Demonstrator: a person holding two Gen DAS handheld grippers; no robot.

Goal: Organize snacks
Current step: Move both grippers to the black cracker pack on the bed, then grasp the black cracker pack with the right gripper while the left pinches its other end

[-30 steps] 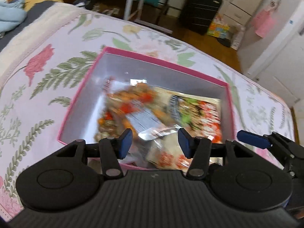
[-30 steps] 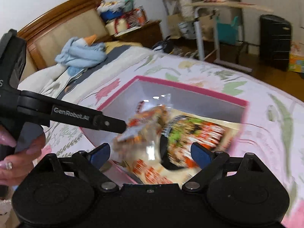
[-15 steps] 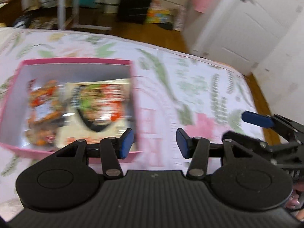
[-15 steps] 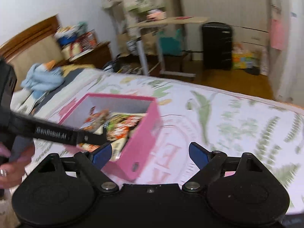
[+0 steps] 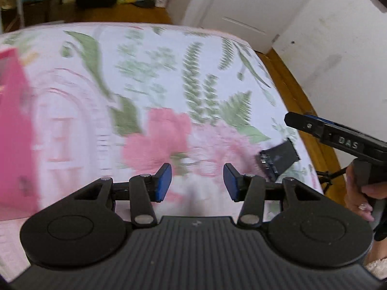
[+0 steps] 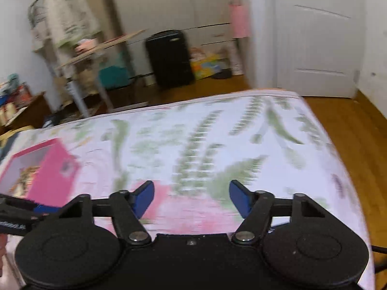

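Snacks lie inside the pink box, which sits on the floral bedspread at the far left of both wrist views. A dark snack packet lies apart from the box near the bed's right edge, just beside the left gripper. Its jaws are closing with nothing between them. The right gripper also has its jaws closing on nothing, held over the bedspread. Both views are motion-blurred.
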